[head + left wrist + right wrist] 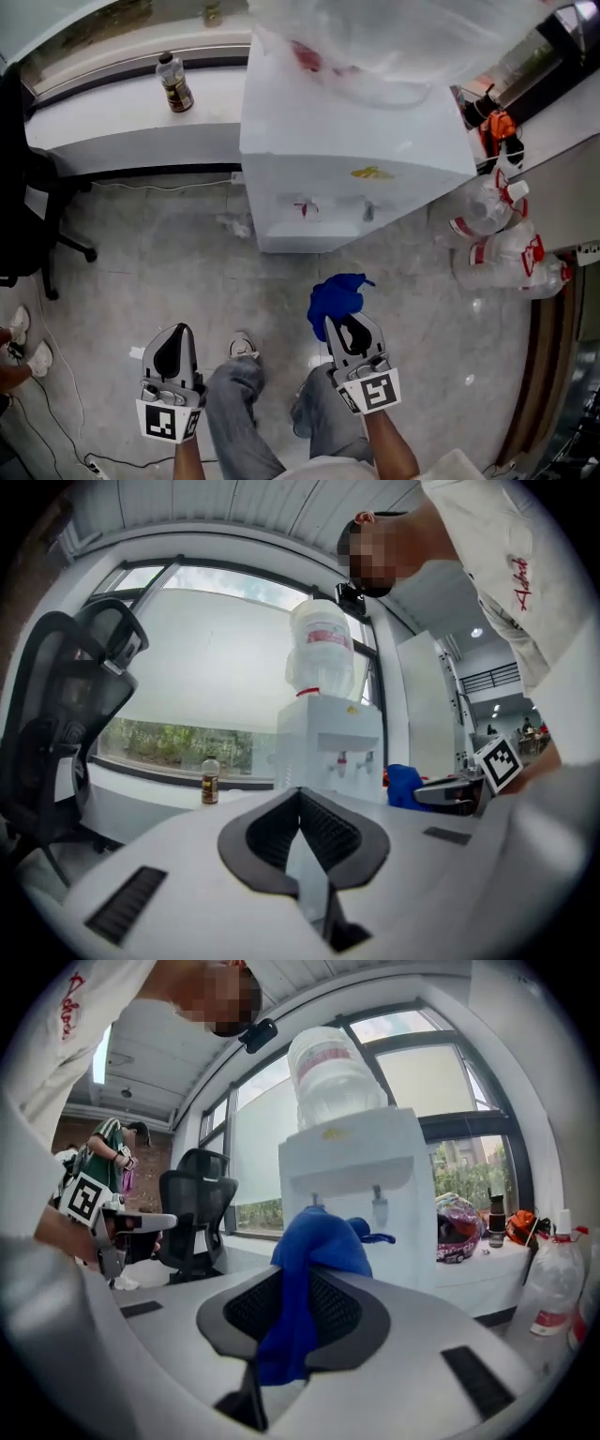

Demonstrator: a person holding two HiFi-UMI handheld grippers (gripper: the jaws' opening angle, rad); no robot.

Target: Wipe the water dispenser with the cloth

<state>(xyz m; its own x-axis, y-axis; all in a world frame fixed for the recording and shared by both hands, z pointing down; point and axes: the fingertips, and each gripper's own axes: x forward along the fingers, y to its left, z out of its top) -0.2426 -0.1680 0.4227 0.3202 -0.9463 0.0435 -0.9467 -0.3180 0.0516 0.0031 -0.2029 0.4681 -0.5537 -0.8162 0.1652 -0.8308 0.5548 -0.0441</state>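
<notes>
Right gripper (345,328) is clamping a crumpled blue cloth (336,295). The cloth's long axis is running along the jaws: the bunched end is poking out past the tips toward the white box-shaped water dispenser (347,141), and a thin tail is trailing back between the pads. The cloth is not touching the dispenser, which is standing on the floor ahead with its two taps facing the person. Left gripper (173,352) is squeezed closed with nothing in it.

The clear bottle on the dispenser is getting cut off by the top edge of the head view. Its red label and the yellow mark on the dispenser top are too blurry to read. The label on the brown bottle (174,83) on the white ledge is too small to read.
</notes>
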